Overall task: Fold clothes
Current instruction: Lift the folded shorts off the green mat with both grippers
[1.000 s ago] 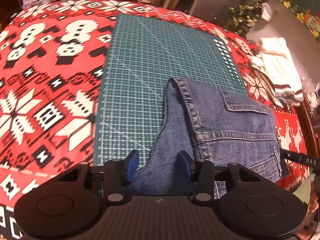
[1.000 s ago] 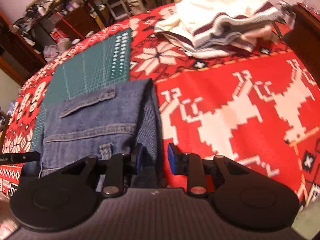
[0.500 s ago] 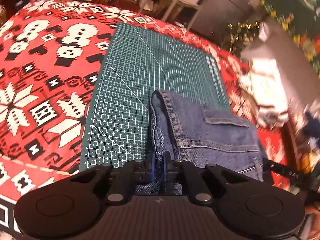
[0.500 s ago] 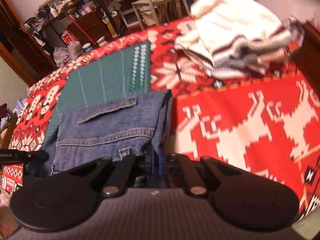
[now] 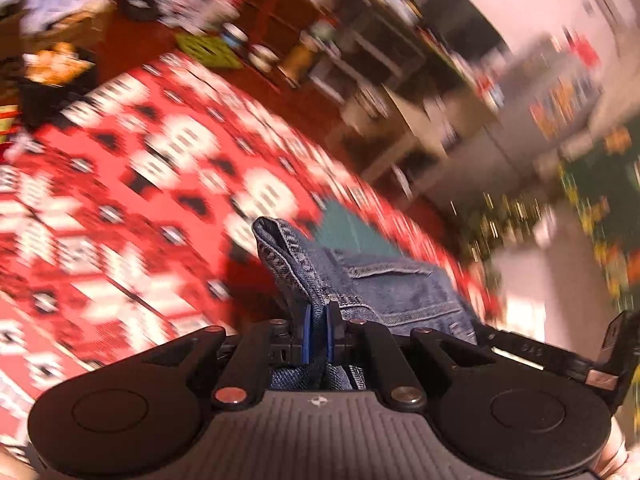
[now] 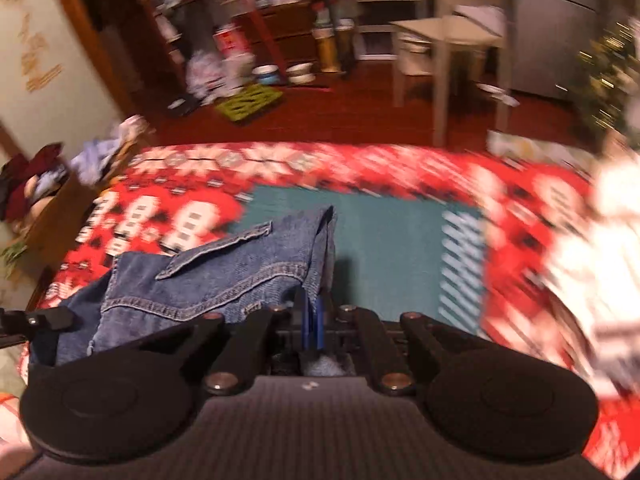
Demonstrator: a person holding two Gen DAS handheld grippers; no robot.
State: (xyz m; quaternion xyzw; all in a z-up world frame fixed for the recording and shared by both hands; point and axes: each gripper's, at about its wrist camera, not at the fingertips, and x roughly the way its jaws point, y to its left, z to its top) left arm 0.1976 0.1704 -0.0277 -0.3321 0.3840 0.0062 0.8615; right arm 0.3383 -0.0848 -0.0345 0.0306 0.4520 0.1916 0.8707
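Red patterned tablecloth [image 6: 172,216], overlaid by green cutting mat [image 6: 384,240]. Denim jeans [image 6: 224,276] are held raised above both, pinched at opposite edges by left gripper [image 5: 318,332] and right gripper [image 6: 313,322] (jaws nearly closed on fabric). Fold judged begun, unfinished.

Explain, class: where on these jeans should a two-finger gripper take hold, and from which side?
Grip the jeans at the stitched side edges, one gripper per side, coming in from the near end. The thick seam gives the pads purchase; left gripper and right gripper are clamped there now.
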